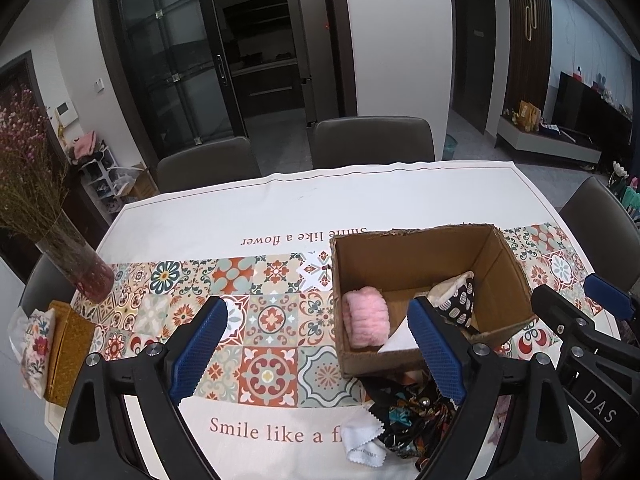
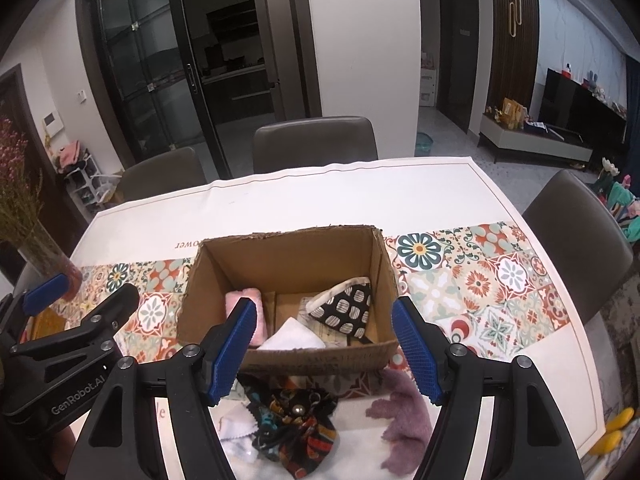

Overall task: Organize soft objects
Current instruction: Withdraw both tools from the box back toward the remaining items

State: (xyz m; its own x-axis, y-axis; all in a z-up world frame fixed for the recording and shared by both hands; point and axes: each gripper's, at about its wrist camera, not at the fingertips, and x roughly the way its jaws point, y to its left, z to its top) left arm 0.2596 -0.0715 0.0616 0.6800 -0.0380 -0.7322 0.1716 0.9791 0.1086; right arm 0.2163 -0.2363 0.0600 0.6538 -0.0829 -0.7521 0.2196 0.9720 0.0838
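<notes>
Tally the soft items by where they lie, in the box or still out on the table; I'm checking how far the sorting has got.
In the cardboard box: 3 (pink fluffy roll, white folded cloth, black spotted pouch)
On the table: 3 (patterned scarf, purple fuzzy cloth, white wipe)
Total: 6

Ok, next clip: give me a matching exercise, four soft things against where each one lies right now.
Things:
1. pink fluffy roll
2. black pouch with pale ovals
3. purple fuzzy cloth
4. dark patterned scarf

Places:
A. on the table in front of the box, right side
B. inside the box, left side
C. on the table in front of the box, centre
D. inside the box, right side

Pairs: 1-B, 2-D, 3-A, 4-C
</notes>
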